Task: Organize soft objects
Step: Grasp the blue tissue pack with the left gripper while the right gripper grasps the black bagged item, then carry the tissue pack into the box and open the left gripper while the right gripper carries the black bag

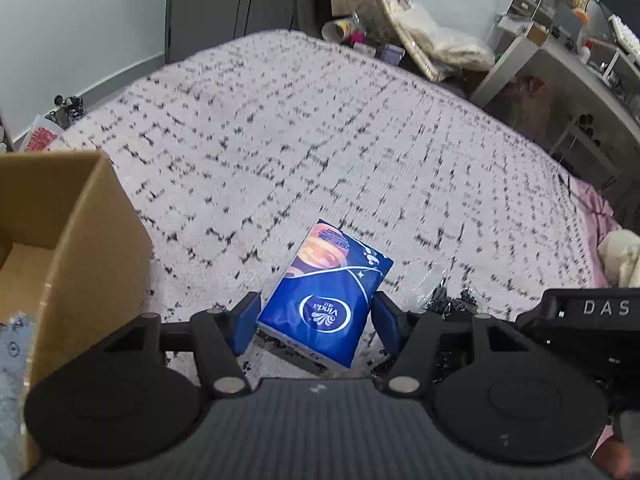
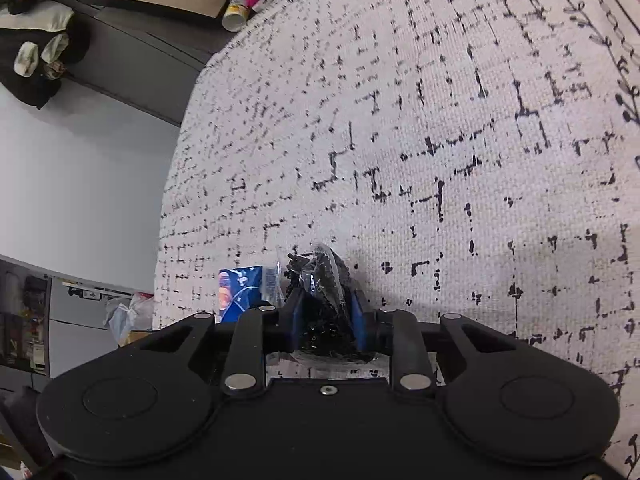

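Note:
A blue Vinda tissue pack point(image 1: 326, 294) lies on the patterned bedspread point(image 1: 304, 128). My left gripper point(image 1: 316, 320) is open, with its blue pads on either side of the pack's near end. In the right wrist view my right gripper point(image 2: 326, 308) is shut on a clear plastic bag of small black pieces point(image 2: 326, 280). The tissue pack point(image 2: 240, 292) shows just left of that bag. The bag point(image 1: 448, 300) also shows in the left wrist view, to the right of the pack.
An open cardboard box point(image 1: 80, 248) stands at the left on the bed, with a pale blue soft item point(image 1: 14, 360) at its near side. A cluttered desk point(image 1: 560, 64) and shelves stand beyond the bed's far right edge. A cream cloth point(image 1: 620, 256) lies at the right.

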{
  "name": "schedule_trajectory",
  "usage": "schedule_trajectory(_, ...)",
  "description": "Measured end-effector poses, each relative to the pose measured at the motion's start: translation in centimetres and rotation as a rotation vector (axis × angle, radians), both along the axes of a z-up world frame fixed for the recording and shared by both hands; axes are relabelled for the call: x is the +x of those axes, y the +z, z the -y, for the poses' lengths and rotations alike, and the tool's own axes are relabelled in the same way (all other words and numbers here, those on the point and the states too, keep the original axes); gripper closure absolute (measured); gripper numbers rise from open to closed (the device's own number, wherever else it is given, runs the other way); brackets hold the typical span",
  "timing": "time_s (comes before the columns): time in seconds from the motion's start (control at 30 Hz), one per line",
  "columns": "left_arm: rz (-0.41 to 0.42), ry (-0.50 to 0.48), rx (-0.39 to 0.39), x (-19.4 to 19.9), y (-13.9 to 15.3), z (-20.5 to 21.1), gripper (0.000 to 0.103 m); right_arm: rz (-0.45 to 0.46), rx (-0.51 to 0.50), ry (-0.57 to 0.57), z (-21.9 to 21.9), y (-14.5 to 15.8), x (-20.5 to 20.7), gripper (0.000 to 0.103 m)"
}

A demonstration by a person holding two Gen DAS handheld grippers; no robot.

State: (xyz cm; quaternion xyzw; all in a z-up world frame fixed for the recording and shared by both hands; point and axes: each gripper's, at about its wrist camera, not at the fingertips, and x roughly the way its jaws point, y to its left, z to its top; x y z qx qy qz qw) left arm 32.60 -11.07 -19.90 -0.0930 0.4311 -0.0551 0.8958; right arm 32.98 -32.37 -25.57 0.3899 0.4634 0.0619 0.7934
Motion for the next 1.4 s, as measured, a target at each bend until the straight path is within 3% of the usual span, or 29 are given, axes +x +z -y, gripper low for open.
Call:
schedule_trajectory(0.33, 0.06, 0.055, -0.037, -2.5, 4.3, -1.4, 0.044, 0.165, -0.001, 0.02, -0.1, 4.3, -2.0, 0.08)
schedule_trajectory(0.87, 0.173, 0.109, -0.011, -5.7, 10.9, -5.4, 0.044, 0.31, -0.004, 0.137, -4.9, 8.2, -2.9, 0.08)
schedule_trajectory(1.4, 0.15, 0.338, -0.066, -8.1, 10.5, -16.4, 0.044, 0.416, -0.054, 0.3, -12.9, 9.8, -5.1, 0.08)
